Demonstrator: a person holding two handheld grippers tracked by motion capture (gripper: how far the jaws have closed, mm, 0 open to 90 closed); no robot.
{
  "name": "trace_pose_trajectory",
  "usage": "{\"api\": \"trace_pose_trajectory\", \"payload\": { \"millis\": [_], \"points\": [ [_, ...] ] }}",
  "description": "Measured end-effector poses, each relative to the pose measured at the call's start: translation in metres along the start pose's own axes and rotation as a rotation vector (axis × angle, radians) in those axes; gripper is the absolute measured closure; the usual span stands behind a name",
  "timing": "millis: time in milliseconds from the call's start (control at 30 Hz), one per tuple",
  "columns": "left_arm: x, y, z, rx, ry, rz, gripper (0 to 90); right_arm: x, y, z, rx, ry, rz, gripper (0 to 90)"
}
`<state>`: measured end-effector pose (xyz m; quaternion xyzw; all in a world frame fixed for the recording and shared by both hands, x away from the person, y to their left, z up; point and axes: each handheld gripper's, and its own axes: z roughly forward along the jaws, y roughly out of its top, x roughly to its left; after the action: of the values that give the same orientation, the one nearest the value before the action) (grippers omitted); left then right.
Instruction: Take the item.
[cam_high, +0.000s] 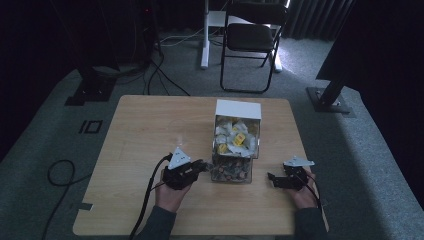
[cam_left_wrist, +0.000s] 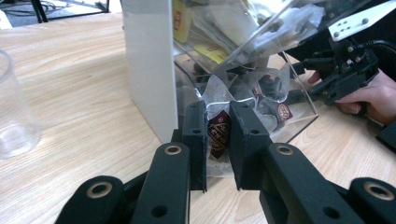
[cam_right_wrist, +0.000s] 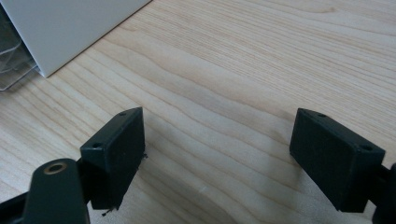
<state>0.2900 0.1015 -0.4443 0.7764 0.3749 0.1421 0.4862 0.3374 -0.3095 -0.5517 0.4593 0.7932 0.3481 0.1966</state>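
Left tongs (cam_left_wrist: 218, 140) pinch dark sachet (cam_left_wrist: 218, 133) at dispenser (cam_high: 235, 145) mouth | light, crinkly, slippery; grip mid-body | right tongs (cam_right_wrist: 217, 156) wide, empty above table (cam_right_wrist: 243, 70)

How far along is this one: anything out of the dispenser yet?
Nothing looks finished. In hand: the left gripper is shut on a dark sachet at the dispenser mouth. Left: drawing it clear; the right gripper hangs open over the table.
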Motion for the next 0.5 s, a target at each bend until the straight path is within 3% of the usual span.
{"api": "trace_pose_trajectory", "payload": {
  "millis": [500],
  "points": [
    [0.0097,-0.0002,-0.0059,-0.012,0.023,-0.019,78.5,0.0,0.0,0.0,0.0,0.0,0.0,17.9]
  ]
}}
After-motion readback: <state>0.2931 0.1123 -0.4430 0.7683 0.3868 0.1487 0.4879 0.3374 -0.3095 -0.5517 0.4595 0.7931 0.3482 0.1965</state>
